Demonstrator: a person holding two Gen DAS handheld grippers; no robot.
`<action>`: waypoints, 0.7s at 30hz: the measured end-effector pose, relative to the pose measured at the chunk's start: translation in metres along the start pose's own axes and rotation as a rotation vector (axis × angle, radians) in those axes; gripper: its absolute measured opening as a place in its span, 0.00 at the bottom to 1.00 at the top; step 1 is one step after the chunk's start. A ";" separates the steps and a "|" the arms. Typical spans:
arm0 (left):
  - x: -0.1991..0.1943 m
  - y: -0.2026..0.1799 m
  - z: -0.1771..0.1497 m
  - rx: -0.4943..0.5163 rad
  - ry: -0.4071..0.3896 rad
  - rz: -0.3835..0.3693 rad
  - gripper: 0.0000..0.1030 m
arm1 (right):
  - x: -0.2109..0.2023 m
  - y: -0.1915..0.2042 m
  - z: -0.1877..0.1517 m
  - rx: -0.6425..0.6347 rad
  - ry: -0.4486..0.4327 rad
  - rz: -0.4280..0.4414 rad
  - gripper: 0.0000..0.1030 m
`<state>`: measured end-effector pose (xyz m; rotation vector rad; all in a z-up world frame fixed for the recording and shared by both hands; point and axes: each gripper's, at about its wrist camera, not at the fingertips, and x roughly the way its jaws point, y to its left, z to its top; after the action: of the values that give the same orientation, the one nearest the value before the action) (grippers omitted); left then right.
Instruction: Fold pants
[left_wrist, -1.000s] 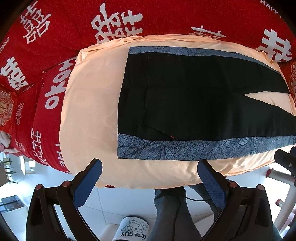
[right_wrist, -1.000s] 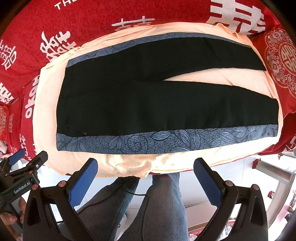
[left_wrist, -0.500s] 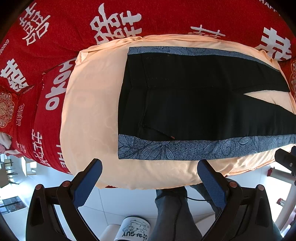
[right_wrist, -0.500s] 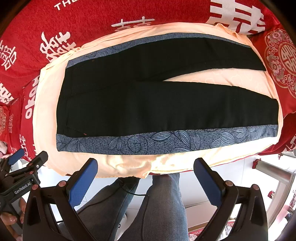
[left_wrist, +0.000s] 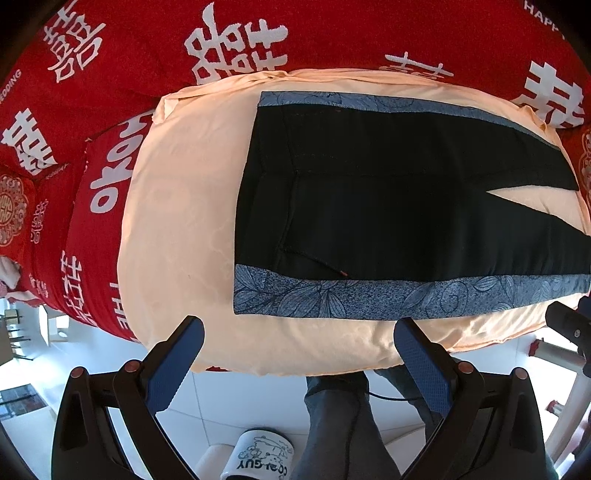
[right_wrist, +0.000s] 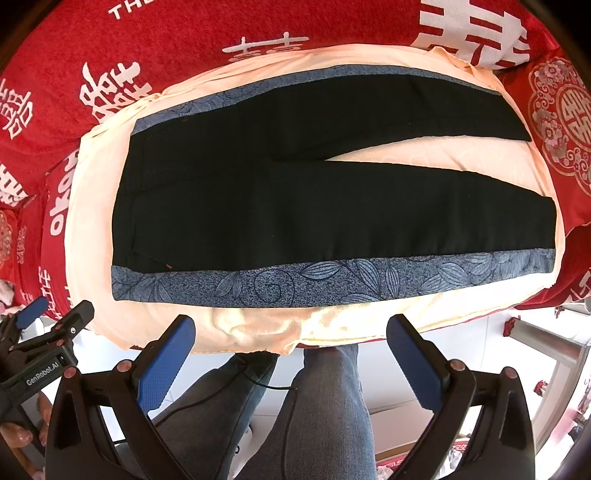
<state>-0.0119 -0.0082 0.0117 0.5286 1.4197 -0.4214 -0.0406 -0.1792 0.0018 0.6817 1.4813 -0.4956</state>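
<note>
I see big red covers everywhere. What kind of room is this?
Probably a bedroom at home: black pants lie on a peach quilt over red wedding-style bedding, with white floor tiles below.

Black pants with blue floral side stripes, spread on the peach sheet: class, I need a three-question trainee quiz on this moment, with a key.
1. True or false: the black pants with blue floral side stripes are already folded in half.
2. Multiple choice: the left gripper and right gripper are A) both open, B) both shut, C) one of each.
3. Fill in: the pants lie on a peach ____ over the red bedspread with white characters.

Key: 1 false, both legs lie flat and splayed. 2 A, fingers wide apart, holding nothing. 3 sheet.
</note>
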 end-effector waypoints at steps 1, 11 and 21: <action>0.000 -0.001 0.000 0.000 0.005 -0.012 1.00 | 0.000 0.000 0.000 -0.001 -0.001 0.000 1.00; -0.001 -0.006 -0.001 -0.040 0.007 0.029 1.00 | 0.000 -0.003 0.002 -0.010 -0.007 0.009 1.00; -0.008 -0.015 -0.001 -0.137 -0.013 0.041 1.00 | 0.001 -0.017 0.010 -0.063 -0.006 0.039 1.00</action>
<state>-0.0222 -0.0198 0.0178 0.4425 1.4118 -0.2922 -0.0452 -0.1984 -0.0017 0.6577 1.4698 -0.4194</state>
